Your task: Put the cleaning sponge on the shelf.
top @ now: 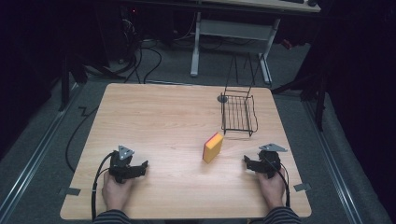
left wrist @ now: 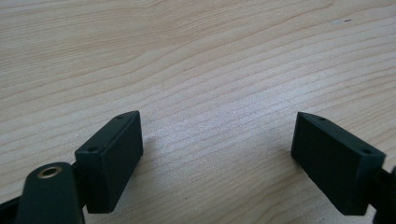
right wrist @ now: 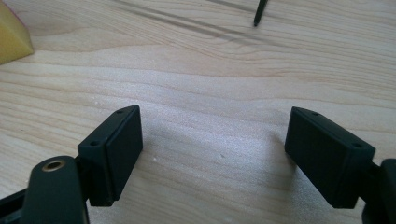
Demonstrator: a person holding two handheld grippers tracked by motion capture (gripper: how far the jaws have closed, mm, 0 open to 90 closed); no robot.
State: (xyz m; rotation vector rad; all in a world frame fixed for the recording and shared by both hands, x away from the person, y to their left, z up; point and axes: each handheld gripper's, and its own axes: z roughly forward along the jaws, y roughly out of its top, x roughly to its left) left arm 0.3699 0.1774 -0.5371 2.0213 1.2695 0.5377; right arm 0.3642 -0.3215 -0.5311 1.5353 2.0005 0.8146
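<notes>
Left gripper [top: 140, 166] rests on the pale wooden table [top: 154, 116], jaws spread, empty. Yellow rectangular sponge with pink face [top: 213, 147] stands mid-table, untouched, near the black wire rack [top: 237, 114]. Right gripper [top: 247, 162] likewise spread, empty. Nothing started, by my reading.

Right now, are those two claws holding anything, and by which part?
Nothing. Both the left gripper and the right gripper stand open over bare table; the sponge lies apart, untouched.
</notes>
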